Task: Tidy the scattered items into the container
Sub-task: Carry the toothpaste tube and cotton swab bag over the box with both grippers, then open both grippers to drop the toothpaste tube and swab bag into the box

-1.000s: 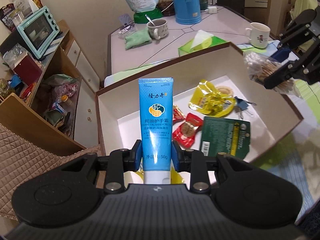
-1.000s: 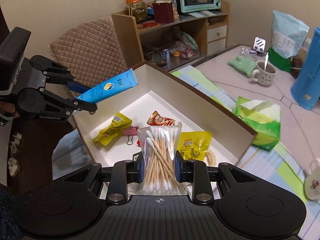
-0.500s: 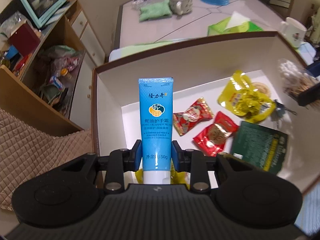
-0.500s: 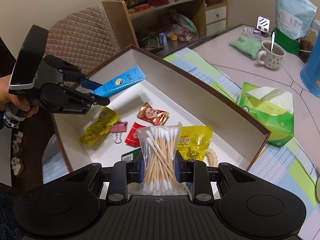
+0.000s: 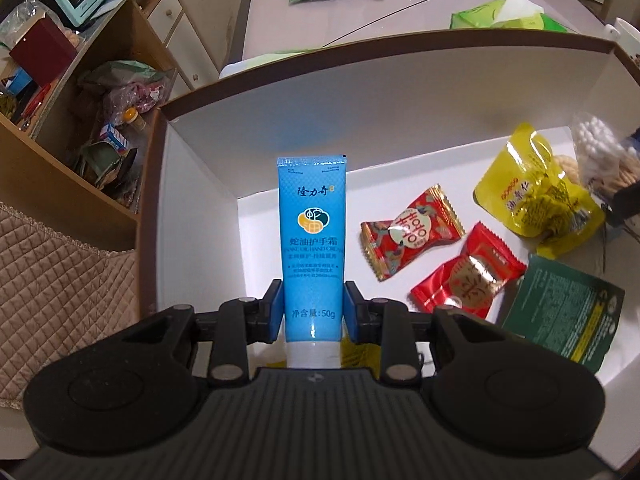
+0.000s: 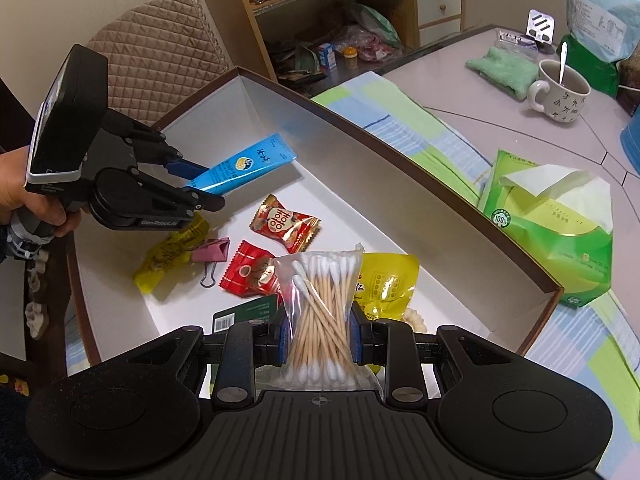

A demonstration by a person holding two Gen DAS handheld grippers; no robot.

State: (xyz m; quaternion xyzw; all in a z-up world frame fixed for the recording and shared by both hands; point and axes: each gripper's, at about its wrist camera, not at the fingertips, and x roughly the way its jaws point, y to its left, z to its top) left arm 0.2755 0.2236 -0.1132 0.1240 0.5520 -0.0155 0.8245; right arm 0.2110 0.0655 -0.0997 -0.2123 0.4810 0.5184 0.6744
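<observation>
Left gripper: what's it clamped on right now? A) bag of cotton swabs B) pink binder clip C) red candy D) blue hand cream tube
D: the left gripper is shut on the blue hand cream tube, held over the box; the bag of cotton swabs is in the right gripper.

The tube point(image 5: 312, 248) at frame centre is bright blue with a white cap end, dark lettering and an orange-and-navy emblem. The box point(image 5: 400, 92) is white inside with a dark brown rim. On its floor lie 2 red candy wrappers point(image 5: 412, 232), gold-edged, a yellow pouch point(image 5: 536, 204) at right and a dark green packet point(image 5: 560, 316) at lower right. In the right wrist view, the swabs point(image 6: 320, 312) have tan sticks with white tips, and a pink binder clip point(image 6: 212, 250) lies left of centre. The tissue pack point(image 6: 548, 216) at right is green.
</observation>
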